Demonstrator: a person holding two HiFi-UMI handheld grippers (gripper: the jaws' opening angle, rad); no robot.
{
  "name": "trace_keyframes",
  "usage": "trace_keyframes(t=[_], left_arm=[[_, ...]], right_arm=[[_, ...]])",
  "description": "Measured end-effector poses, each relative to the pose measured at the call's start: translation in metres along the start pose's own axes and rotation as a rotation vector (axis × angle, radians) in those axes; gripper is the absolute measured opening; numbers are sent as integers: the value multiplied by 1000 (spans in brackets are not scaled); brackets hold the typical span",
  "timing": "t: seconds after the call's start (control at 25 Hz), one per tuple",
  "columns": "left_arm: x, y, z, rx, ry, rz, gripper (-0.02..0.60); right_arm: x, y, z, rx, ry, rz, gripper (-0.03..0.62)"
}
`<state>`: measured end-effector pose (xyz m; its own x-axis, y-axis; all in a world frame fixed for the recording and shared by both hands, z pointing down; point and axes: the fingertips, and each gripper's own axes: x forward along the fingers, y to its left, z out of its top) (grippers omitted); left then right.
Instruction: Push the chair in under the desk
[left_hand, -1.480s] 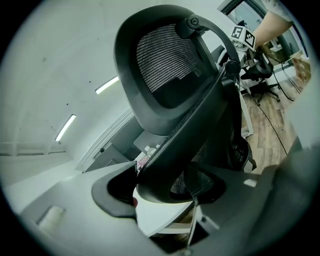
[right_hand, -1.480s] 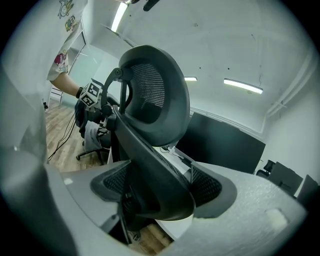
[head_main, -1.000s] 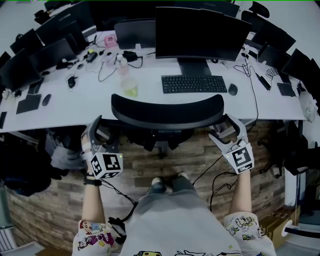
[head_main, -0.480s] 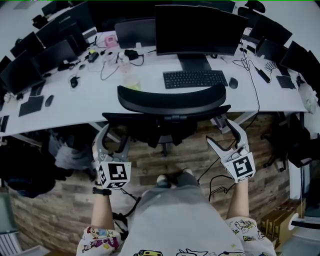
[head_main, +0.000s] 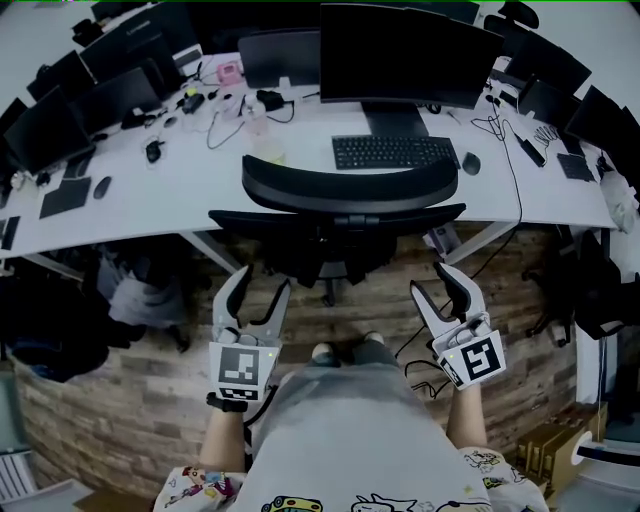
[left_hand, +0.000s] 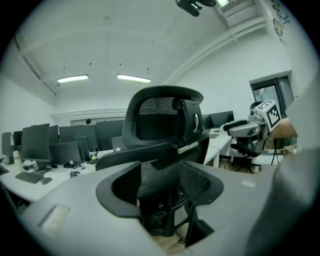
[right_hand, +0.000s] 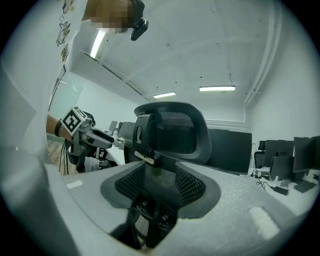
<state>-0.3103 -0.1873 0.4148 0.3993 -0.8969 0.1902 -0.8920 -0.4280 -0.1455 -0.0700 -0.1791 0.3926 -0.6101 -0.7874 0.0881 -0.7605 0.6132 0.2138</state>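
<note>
Both tools are clear of the chair: my left tool and my right tool hang near me, well short of it. Each has its jaws partly apart after just closing somewhat, with nothing between them. My chair stands ahead, drawn up to the desk, its backrest at the near edge before the keyboard.
</note>
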Motion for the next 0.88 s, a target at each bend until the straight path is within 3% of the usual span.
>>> trace_keyframes(t=[0.28,0.48,0.88], left_arm=[[-8,-24,-3,-91,0,-36,186],[-12,-31,-17,-146,44,-33,148],[-20,-32,-33,-123,58,-17,68]], right_arm=[[-5,19,2,77,-21,-6,132],[-5,32,-10,127,8,-5,94],[1,52,-25,177,38,7,9]])
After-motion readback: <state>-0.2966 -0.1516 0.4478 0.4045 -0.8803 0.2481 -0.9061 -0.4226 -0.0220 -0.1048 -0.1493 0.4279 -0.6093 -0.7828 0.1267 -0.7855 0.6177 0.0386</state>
